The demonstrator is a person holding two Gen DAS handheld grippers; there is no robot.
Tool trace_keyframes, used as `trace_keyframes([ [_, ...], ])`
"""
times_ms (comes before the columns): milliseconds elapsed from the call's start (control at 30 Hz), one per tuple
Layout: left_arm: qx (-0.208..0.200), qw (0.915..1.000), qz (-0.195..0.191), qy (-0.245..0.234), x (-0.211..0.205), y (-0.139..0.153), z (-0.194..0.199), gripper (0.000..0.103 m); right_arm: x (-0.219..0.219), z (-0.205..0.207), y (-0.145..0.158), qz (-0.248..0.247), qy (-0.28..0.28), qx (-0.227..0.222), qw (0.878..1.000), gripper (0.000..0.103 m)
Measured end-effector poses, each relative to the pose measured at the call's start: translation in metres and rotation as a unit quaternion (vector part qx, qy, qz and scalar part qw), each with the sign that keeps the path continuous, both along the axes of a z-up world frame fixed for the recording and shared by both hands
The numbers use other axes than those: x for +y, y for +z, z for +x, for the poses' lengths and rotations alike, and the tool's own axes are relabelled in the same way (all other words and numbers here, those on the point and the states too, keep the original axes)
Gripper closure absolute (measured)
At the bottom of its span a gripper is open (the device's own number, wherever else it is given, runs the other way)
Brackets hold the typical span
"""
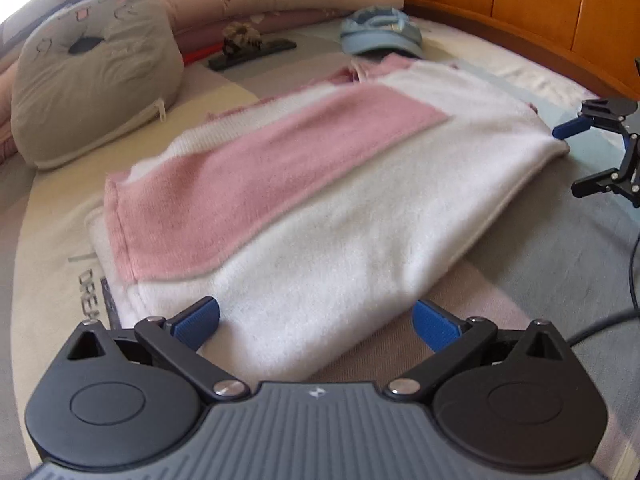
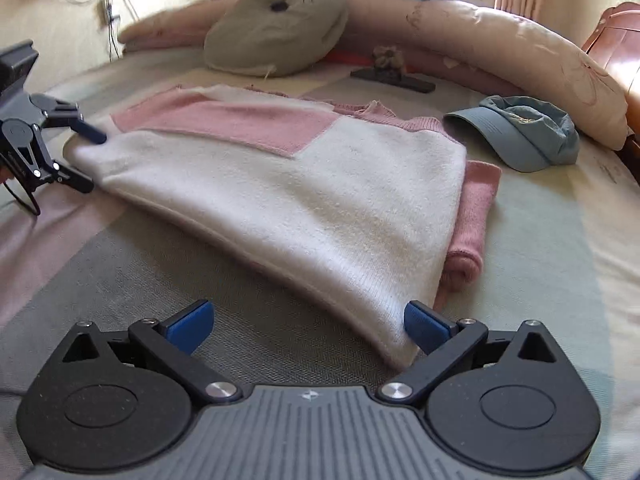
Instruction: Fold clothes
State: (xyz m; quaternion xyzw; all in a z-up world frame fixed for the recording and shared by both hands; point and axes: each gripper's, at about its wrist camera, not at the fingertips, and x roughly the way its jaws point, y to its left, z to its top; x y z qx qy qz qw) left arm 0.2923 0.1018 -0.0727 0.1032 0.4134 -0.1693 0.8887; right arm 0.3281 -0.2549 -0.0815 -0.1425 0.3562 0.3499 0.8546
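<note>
A white and pink sweater (image 1: 340, 220) (image 2: 320, 184) lies folded flat on the bed, a pink sleeve (image 2: 472, 216) tucked under one side. My left gripper (image 1: 316, 316) is open, and the sweater's near white corner lies between its blue fingers without being pressed. In the right wrist view the left gripper (image 2: 90, 160) sits at the sweater's far left corner. My right gripper (image 2: 308, 314) is open, its right finger close beside the sweater's near hem corner, over the bedsheet. The left wrist view shows the right gripper (image 1: 570, 162) open at the sweater's right end.
A grey cat-face pillow (image 1: 92, 88) (image 2: 276, 36), a rolled beige quilt (image 2: 500, 40) and a blue cap (image 1: 380, 34) (image 2: 520, 132) lie beyond the sweater. A dark flat stand (image 1: 252, 48) with a small figure sits by the quilt. A wooden headboard (image 1: 520, 8) borders the bed. A black cable (image 1: 600, 320) trails across the sheet.
</note>
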Motion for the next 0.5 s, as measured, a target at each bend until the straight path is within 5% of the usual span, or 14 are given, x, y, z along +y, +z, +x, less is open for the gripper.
trace_keyframes([
  [200, 0.003, 0.9994, -0.029, 0.021, -0.003, -0.001, 0.02, 0.001, 0.01, 0.041, 0.03, 0.061, -0.042, -0.049, 0.996, 0.001],
  [267, 0.013, 0.9992, -0.028, 0.026, -0.003, -0.011, 0.021, 0.001, -0.001, 0.067, 0.026, 0.09, -0.078, -0.016, 0.993, 0.002],
  [367, -0.006, 0.9991, -0.037, 0.021, 0.003, -0.017, 0.012, 0.001, -0.024, 0.097, 0.002, 0.16, -0.09, 0.09, 0.979, 0.002],
  [500, -0.011, 0.9983, -0.053, 0.021, 0.008, -0.018, 0.012, 0.001, -0.046, 0.097, -0.022, 0.241, -0.066, 0.126, 0.96, 0.0],
])
